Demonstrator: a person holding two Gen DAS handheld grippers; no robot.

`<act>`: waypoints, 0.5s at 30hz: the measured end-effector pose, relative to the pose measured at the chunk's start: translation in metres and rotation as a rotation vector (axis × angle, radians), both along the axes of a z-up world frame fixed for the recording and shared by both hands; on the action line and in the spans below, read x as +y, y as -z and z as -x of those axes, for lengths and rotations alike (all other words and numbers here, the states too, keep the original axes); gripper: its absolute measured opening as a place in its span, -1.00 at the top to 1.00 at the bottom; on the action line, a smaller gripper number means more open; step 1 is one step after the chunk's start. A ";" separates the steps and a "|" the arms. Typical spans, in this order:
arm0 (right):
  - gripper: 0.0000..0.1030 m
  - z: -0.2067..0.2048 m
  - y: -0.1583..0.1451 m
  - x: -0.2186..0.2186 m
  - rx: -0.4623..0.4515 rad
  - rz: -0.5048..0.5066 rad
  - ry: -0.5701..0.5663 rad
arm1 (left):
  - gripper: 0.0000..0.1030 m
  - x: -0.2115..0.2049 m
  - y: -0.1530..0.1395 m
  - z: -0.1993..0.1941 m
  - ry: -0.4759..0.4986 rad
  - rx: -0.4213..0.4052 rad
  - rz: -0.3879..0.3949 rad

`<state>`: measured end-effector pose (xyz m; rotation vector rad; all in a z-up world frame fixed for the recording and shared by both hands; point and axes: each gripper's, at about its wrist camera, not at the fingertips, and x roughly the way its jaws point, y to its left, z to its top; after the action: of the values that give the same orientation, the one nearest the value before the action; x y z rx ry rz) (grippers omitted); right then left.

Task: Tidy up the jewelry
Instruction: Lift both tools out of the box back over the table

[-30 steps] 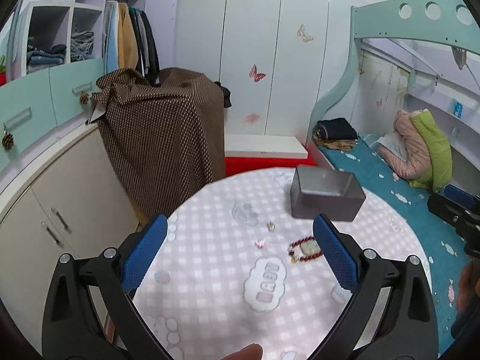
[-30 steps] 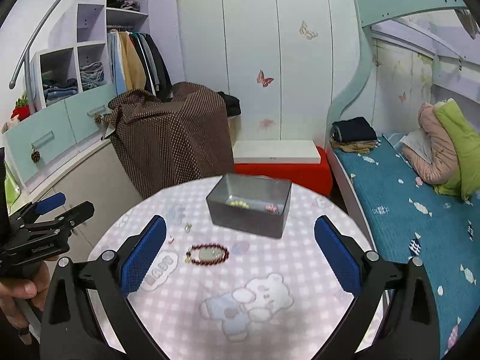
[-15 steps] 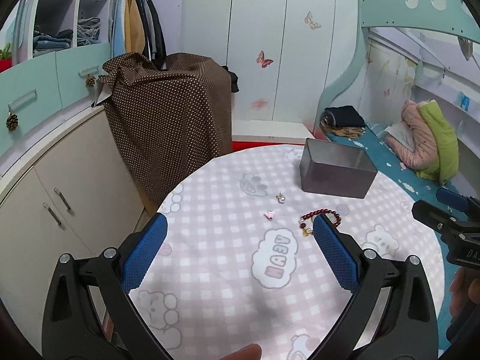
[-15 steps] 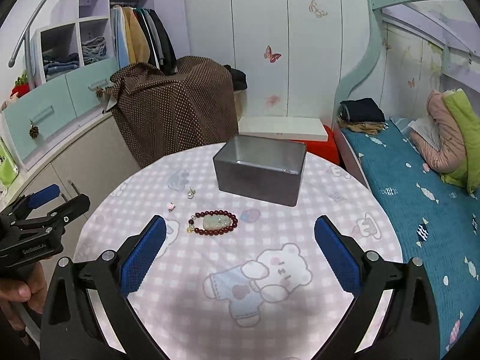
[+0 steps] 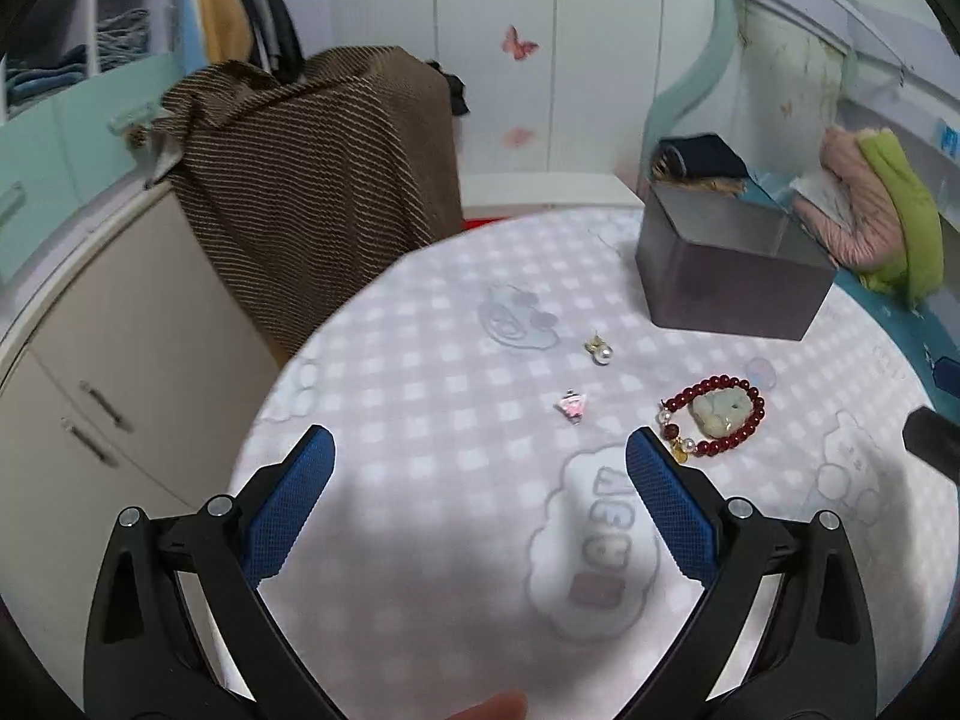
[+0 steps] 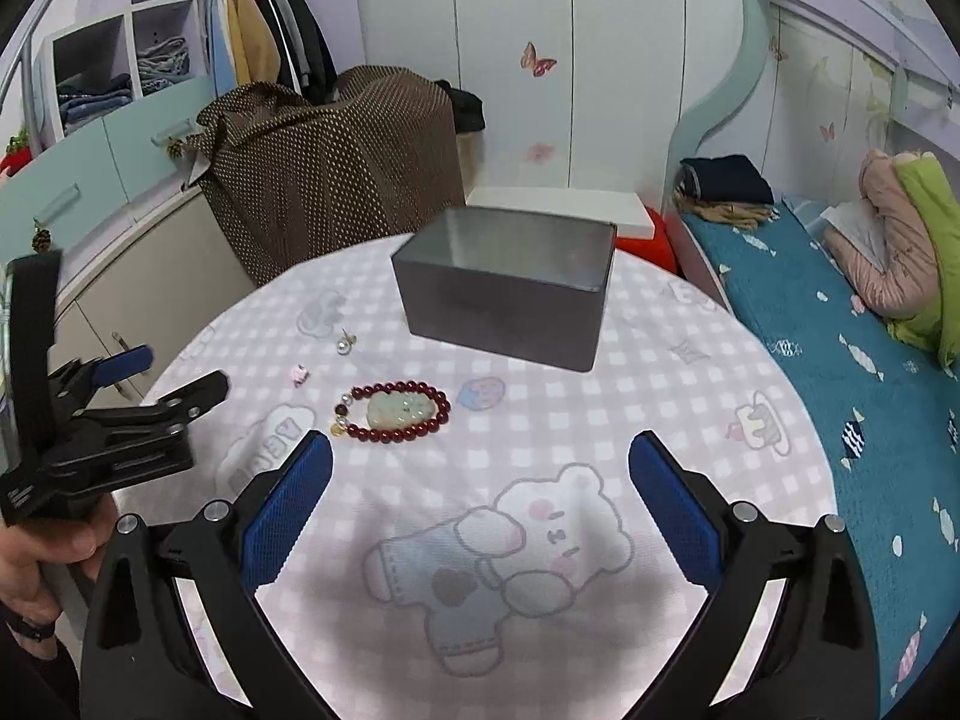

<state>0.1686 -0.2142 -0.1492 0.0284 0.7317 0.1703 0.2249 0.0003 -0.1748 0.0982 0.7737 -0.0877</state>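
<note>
A red bead bracelet with a pale jade pendant (image 5: 717, 414) (image 6: 396, 411) lies on the round pink-checked table (image 5: 420, 540) (image 6: 630, 414). A small pink charm (image 5: 573, 407) (image 6: 299, 373) and a pearl earring (image 5: 600, 350) (image 6: 344, 343) lie left of it. The grey metal box (image 5: 729, 285) (image 6: 507, 297) stands open-topped behind them. My left gripper (image 5: 480, 468) is open and empty, low over the table, the bracelet just beyond its right finger (image 5: 666, 498). My right gripper (image 6: 480, 468) is open and empty, the bracelet just past its left finger (image 6: 288, 501).
A brown dotted cloth covers furniture (image 6: 336, 150) behind the table. Cabinets (image 5: 90, 360) stand on the left, a bed with a teal cover (image 6: 840, 324) on the right. In the right wrist view a hand (image 6: 42, 558) holds the left gripper (image 6: 174, 378) at the table's left edge.
Both grippers have come down and forward toward the table, so the bracelet, charms and box appear larger and nearer. Both stay open; nothing on the table has moved.
</note>
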 end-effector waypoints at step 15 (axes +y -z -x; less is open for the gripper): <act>-0.85 -0.033 0.021 -0.012 0.073 -0.007 0.004 | -0.31 -0.018 0.041 -0.062 0.036 0.133 -0.008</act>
<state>0.2021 -0.2263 -0.1702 0.0427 0.8042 0.1686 0.2870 -0.0181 -0.2153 0.1146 0.9055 -0.1267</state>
